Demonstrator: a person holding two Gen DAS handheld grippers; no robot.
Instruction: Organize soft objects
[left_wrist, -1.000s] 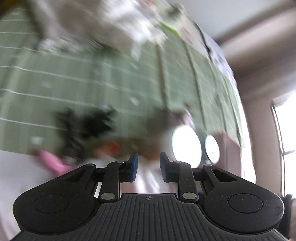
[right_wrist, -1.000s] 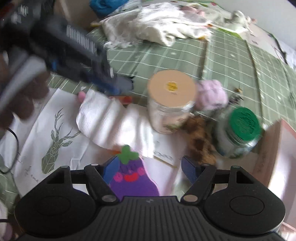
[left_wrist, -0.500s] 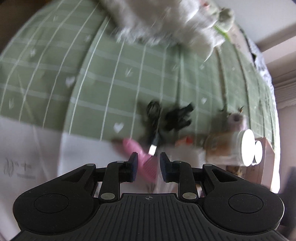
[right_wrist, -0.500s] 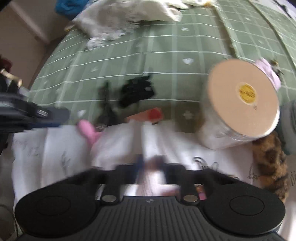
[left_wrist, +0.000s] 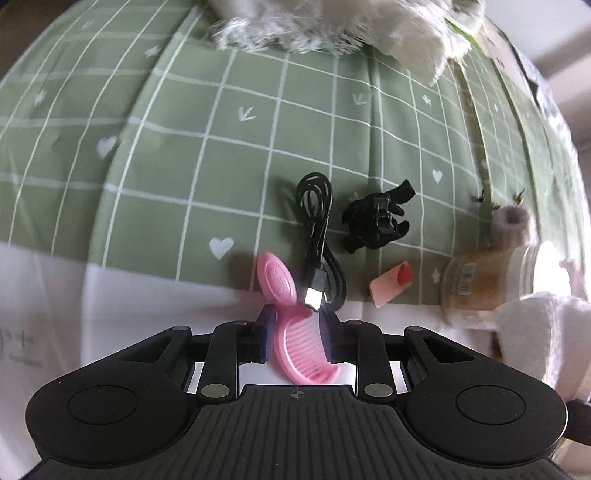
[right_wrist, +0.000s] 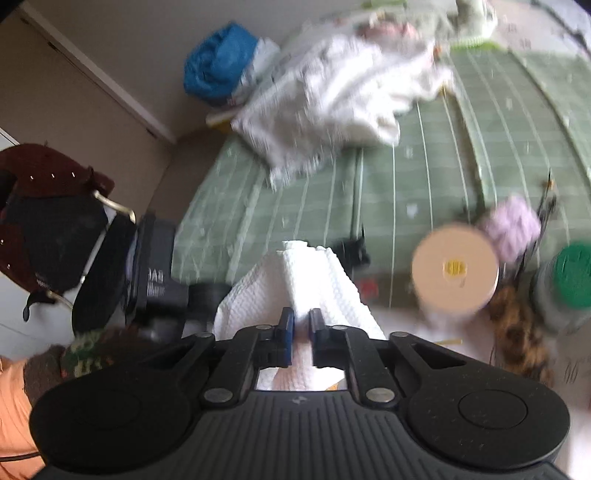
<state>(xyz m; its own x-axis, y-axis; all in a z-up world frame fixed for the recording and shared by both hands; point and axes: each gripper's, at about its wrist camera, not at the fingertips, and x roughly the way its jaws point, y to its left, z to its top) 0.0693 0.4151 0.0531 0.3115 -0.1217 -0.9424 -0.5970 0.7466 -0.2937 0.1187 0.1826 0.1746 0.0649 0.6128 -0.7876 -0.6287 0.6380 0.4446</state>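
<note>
The right tool (right_wrist: 300, 334) has its jaws nearly together with a fold of the white waffle cloth (right_wrist: 306, 280) pinched between the pads; the jaws are easing slightly apart at this moment while the fabric remains between them. The cloth rises from the pinch point as a peaked fold, its long axis running forward along the fingers, and it drapes down on both sides. It appears lifted clear of the white sheet below, judged from the free-hanging edges.

The left tool (left_wrist: 295, 336) stands partly open, straddling the pink comb (left_wrist: 295, 332). The comb lies on a diagonal, handle forward and to the left, toothed end back toward the tool body. Whether the pads press on it cannot be told.

Relation governing the next move: the soft item is already in the right tool, so the right hand is the working hand; the left is nearest only to rigid items.

Materials:
- Cloth: soft, waffle-textured, limp; expect sag and swing
- Comb: rigid moulded plastic
- Black cable (left_wrist: 319, 236): coiled, with a metal plug at the near end
- Black fabric piece (left_wrist: 376, 219): crumpled, soft
- Bed cover (left_wrist: 147, 147): green, with a white grid
- Jar with tan lid (right_wrist: 455, 268): rigid, upright, to the right of the cloth
</note>
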